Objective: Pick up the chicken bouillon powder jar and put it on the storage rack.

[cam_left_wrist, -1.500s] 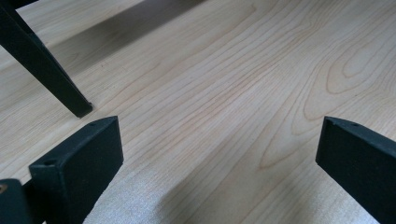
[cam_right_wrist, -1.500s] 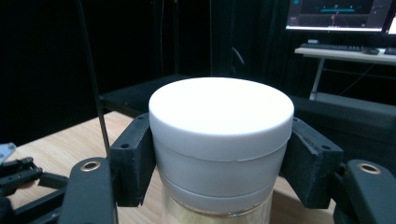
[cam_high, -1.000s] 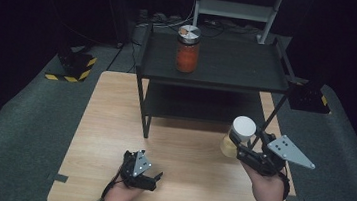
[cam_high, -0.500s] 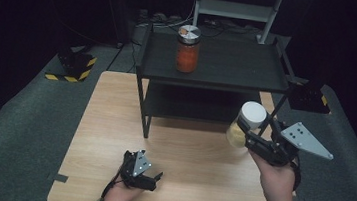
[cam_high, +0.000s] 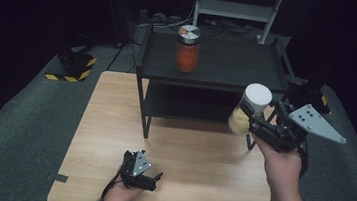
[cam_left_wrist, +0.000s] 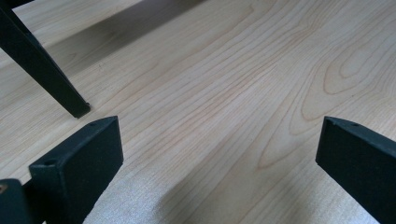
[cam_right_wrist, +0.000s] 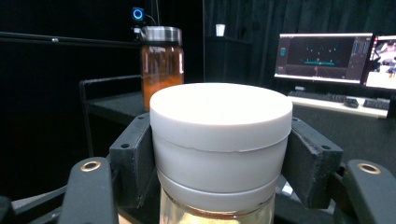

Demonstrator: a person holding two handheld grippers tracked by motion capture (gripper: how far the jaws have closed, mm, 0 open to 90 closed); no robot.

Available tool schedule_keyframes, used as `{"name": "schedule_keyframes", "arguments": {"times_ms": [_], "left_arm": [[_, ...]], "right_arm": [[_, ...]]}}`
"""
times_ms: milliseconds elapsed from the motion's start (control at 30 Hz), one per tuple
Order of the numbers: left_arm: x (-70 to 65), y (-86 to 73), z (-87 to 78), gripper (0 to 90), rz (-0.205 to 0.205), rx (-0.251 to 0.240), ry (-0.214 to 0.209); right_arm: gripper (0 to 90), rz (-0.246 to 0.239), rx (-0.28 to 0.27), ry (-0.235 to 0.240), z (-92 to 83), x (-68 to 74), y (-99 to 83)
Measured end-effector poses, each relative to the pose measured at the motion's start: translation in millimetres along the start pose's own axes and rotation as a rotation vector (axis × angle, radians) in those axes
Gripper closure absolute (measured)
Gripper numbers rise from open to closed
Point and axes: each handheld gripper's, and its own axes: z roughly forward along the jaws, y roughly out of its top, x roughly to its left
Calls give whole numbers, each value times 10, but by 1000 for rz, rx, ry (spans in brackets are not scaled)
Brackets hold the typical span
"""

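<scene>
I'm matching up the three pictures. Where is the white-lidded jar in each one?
High view: white-lidded jar right of centre, clamped in the right gripper, before the black shelf.
Left gripper view: not in it.
Right gripper view: jar centre foreground.
Shared landmark: orange jar.

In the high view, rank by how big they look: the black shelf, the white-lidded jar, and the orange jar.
1. Black shelf, by far the largest.
2. White-lidded jar and orange jar look alike in size; the white-lidded one is held nearer the camera, so I won't rank them.
</scene>
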Motion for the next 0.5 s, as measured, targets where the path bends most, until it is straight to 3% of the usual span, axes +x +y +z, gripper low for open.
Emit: {"name": "schedule_keyframes", "arguments": {"times_ms": [500], "left_arm": [[9, -8, -3, 9, -5, -4, -3]], "right_arm": [[332, 31, -38, -24, 92, -67, 253]]}}
